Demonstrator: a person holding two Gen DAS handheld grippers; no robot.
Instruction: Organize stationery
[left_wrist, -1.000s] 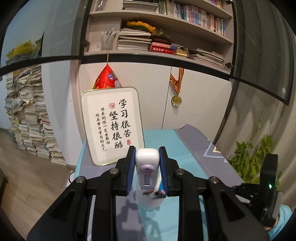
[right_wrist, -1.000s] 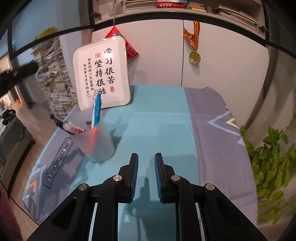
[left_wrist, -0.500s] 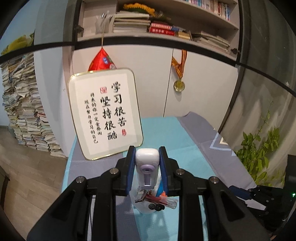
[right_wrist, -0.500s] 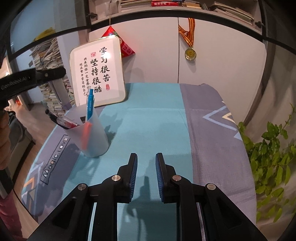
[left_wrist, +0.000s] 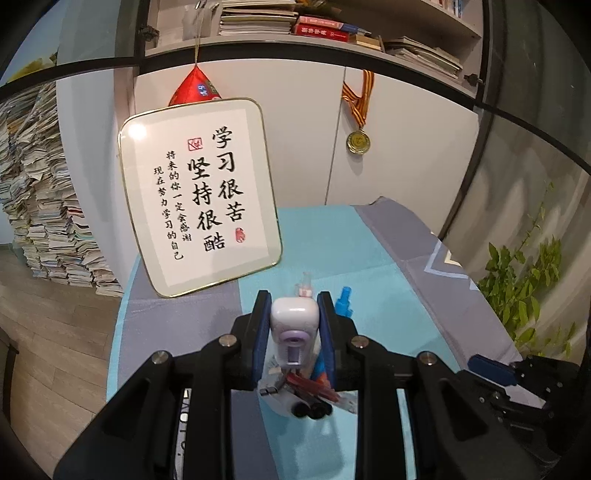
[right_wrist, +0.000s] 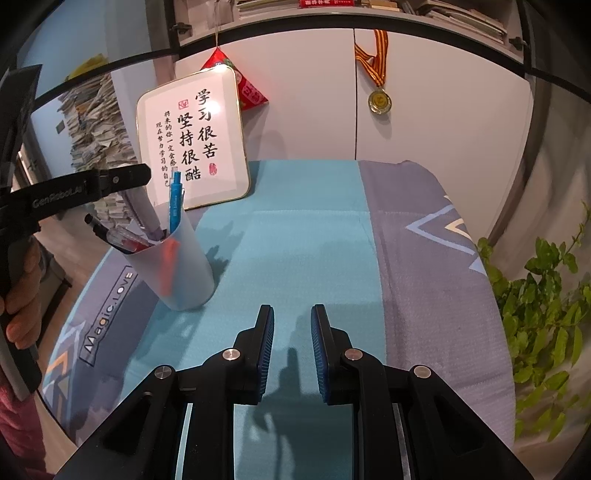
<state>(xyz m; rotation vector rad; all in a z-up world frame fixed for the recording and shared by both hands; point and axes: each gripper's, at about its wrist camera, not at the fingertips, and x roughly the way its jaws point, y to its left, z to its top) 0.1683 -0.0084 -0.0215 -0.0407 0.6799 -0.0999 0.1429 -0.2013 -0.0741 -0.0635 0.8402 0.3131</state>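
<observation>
Held item: a small white correction-tape dispenser (left_wrist: 294, 320) with a lilac round window, clamped between the blue pads of the left gripper (left_wrist: 294, 334) by its two flat sides.
Position: it hangs directly over the mouth of the pen cup (right_wrist: 176, 264), which stands on the cloth-covered worktop (right_wrist: 303, 236) toward its left edge, in front of the framed calligraphy board (right_wrist: 192, 138).
Cup contents: a blue pen (right_wrist: 176, 205) upright, red pens (right_wrist: 129, 240) and a black one leaning out over the left rim.
Handling, dispenser: likely light, rigid plastic with a smooth rounded shell; it could slip if pinched at the curved end, so the flat side faces are the better hold, as now.
Handling, cup: probably thin translucent plastic and light; with pens leaning to one side a knock on the rim could tip it.
Release: judged best made low and centred, clear of the leaning pens.
Right gripper (right_wrist: 292, 350): jaws a narrow gap apart, nothing between them, over bare teal cloth near the front edge.
</observation>
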